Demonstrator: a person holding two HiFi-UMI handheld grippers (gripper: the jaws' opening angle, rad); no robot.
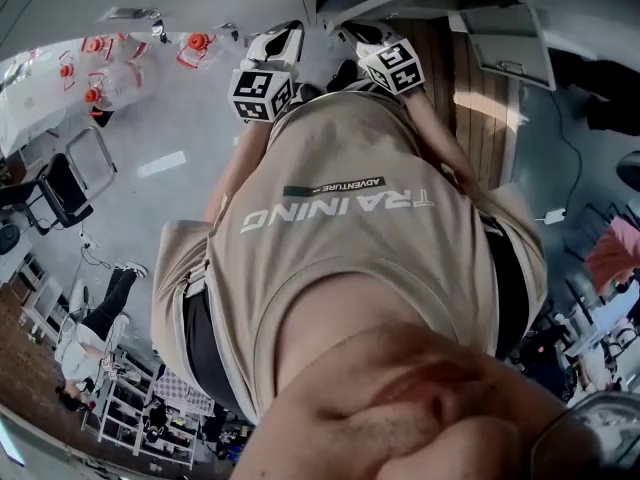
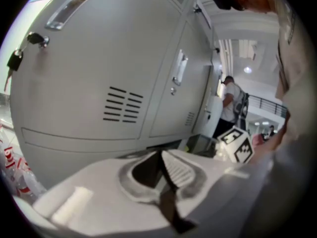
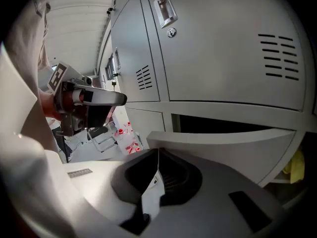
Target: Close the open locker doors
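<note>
Head view: left gripper [image 1: 275, 43] and right gripper [image 1: 368, 38] held up beyond a beige shirt [image 1: 350, 228].

Left gripper view: jaws pressed together, pinching nothing; two shut locker doors [image 2: 99, 73] ahead, one key [image 2: 16, 59] hanging.

Right gripper view: jaws likewise together, empty; one open door [image 3: 223, 144] just beyond them.

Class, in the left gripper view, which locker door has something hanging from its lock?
The nearest door: a key with a dark tag hangs there. The next door has a bare lock.
</note>
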